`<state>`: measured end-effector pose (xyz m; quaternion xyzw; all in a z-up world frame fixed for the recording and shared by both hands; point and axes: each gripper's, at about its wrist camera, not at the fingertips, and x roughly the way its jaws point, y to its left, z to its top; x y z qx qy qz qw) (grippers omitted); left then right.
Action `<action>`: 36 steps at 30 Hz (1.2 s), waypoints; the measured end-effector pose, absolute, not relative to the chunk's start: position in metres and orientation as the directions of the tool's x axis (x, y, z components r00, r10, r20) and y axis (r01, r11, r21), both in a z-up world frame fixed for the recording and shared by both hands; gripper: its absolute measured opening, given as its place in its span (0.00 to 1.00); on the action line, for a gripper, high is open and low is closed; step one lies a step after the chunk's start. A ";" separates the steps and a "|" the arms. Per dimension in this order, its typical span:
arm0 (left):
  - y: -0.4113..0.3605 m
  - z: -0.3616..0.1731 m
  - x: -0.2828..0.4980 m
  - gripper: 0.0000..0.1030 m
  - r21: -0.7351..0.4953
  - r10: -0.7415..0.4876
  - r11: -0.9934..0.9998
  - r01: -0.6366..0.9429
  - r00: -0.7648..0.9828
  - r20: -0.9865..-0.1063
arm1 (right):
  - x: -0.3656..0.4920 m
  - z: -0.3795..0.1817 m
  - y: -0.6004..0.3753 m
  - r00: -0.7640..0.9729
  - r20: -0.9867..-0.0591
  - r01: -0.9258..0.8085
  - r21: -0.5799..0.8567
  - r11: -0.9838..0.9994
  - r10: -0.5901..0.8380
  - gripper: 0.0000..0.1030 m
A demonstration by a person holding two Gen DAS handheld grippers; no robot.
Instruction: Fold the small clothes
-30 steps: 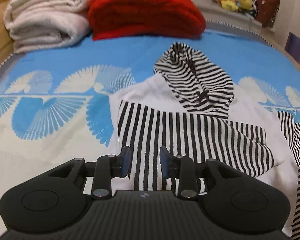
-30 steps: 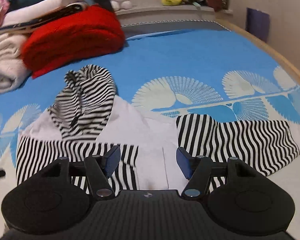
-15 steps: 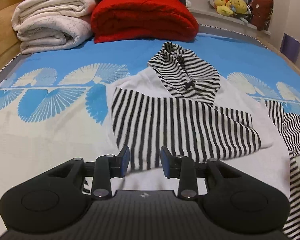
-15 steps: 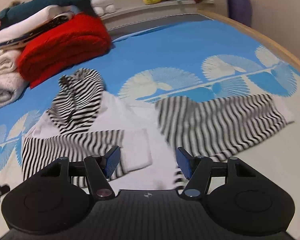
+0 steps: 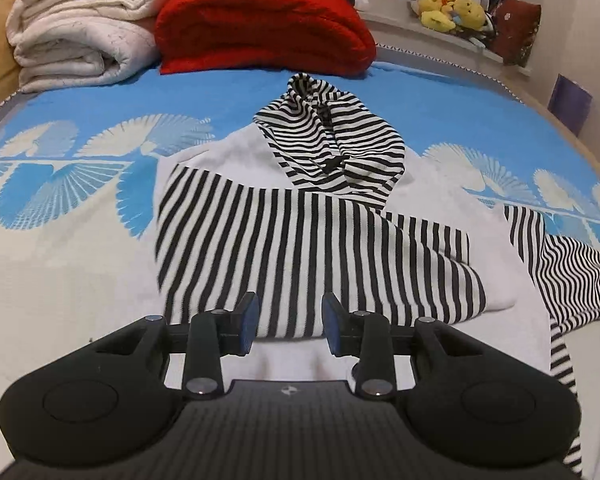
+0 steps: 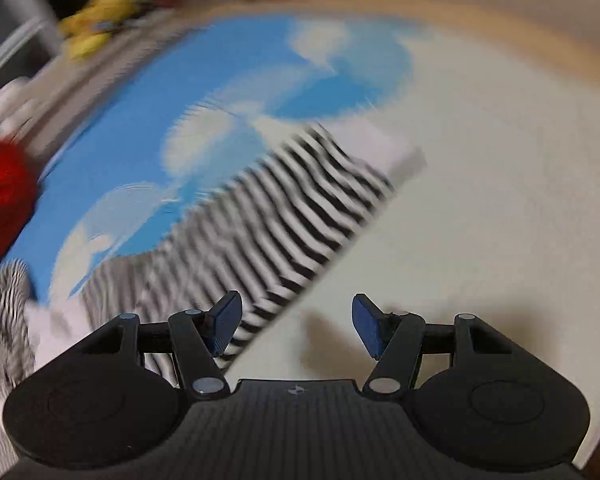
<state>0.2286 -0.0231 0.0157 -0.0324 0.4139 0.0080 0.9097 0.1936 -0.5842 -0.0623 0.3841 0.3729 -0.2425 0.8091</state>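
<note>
Striped left sleeve (image 5: pixel 300 248) lies folded across the hoodie's chest, so both the left gripper (image 5: pixel 287 320) and right gripper (image 6: pixel 296 326) hover spread and empty, seemingly to reach the outstretched right sleeve (image 6: pixel 268 220).

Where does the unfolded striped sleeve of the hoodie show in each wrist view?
Left wrist: the unfolded striped sleeve lies at the right edge, spread on the bedspread, right of the sleeve already folded across the hoodie.
Right wrist: blurred, it runs diagonally through the centre, ahead of the open right gripper.
Shared landmark: the red blanket.
</note>
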 end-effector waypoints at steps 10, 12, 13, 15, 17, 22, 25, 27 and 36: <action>-0.026 0.006 0.271 0.37 -0.094 -0.034 0.994 -0.062 0.632 -0.774 | 0.226 -0.098 -0.616 0.633 -0.757 0.724 0.504 0.471 -0.162 0.62; -0.025 0.005 0.276 0.37 -0.103 -0.035 0.992 -0.072 0.627 -0.778 | 0.231 -0.100 -0.612 0.628 -0.754 0.732 0.488 0.475 -0.193 0.61; -0.024 0.005 0.278 0.37 -0.107 -0.037 0.991 -0.074 0.627 -0.778 | 0.232 -0.099 -0.612 0.624 -0.754 0.735 0.477 0.482 -0.207 0.60; -0.024 0.006 0.280 0.37 -0.114 -0.041 0.991 -0.077 0.627 -0.778 | 0.236 -0.097 -0.608 0.607 -0.756 0.748 0.439 0.497 -0.245 0.53; -0.023 0.008 0.281 0.37 -0.120 -0.043 0.989 -0.081 0.630 -0.776 | 0.238 -0.099 -0.611 0.598 -0.756 0.759 0.428 0.490 -0.266 0.30; -0.016 0.011 0.279 0.37 -0.115 -0.031 0.989 -0.091 0.636 -0.771 | 0.231 -0.101 -0.613 0.580 -0.754 0.791 0.429 0.436 -0.309 0.01; -0.001 0.016 0.277 0.37 -0.122 -0.011 0.984 -0.130 0.639 -0.769 | 0.237 -0.070 -0.588 0.600 -0.689 0.774 0.372 0.512 -0.406 0.01; 0.011 0.022 0.275 0.37 -0.133 0.003 0.978 -0.163 0.645 -0.764 | 0.248 -0.032 -0.549 0.678 -0.564 0.700 0.300 0.648 -0.471 0.01; 0.076 0.043 0.260 0.37 -0.200 0.055 0.928 -0.315 0.646 -0.762 | 0.230 0.031 -0.282 0.812 -0.323 -0.451 0.181 0.874 0.486 0.04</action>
